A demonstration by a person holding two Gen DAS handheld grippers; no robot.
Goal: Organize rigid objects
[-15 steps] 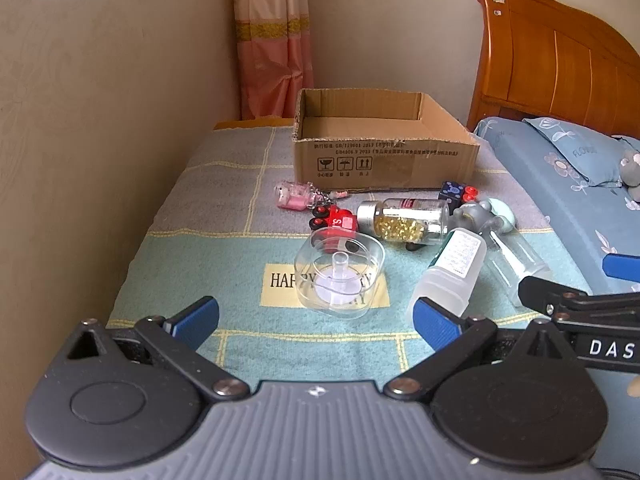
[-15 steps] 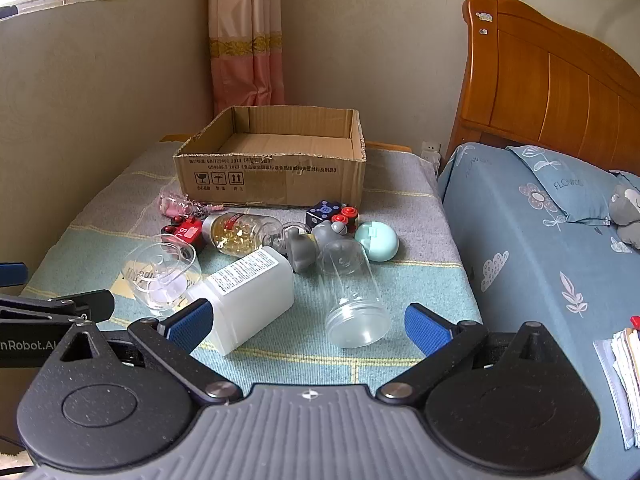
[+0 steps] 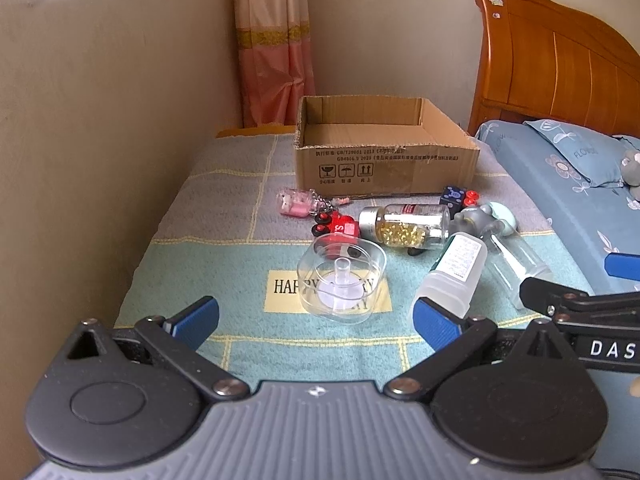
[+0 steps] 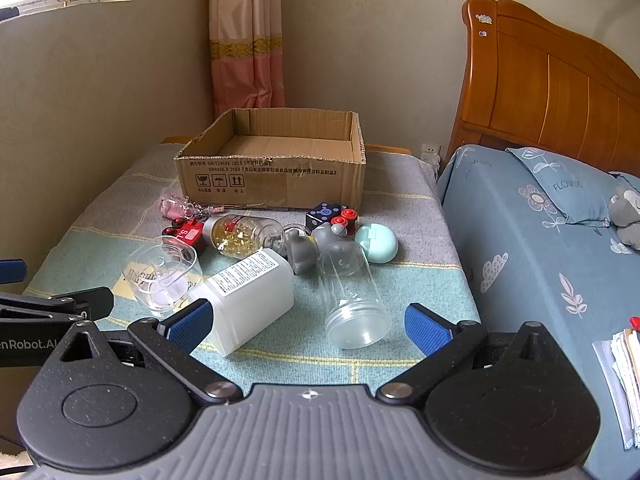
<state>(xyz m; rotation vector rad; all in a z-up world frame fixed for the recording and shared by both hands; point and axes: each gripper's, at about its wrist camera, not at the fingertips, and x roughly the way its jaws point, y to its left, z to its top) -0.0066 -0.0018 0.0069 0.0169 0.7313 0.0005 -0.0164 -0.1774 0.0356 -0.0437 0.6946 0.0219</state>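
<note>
Both grippers agape above scattered bottles

The cardboard box stands open-topped, its floor bare. In front of the cardboard box, a cluster blocks a low approach: capsule bottle, white bottle, clear jar, clear cup. Left of the cardboard box, bare blanket reaches the wall.

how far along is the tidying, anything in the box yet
Nothing looks done: the cardboard box shows only its bare floor. Nothing is in hand; the left gripper and right gripper are open. Left: the clear cup, white bottle, capsule jar and the small toys.
</note>
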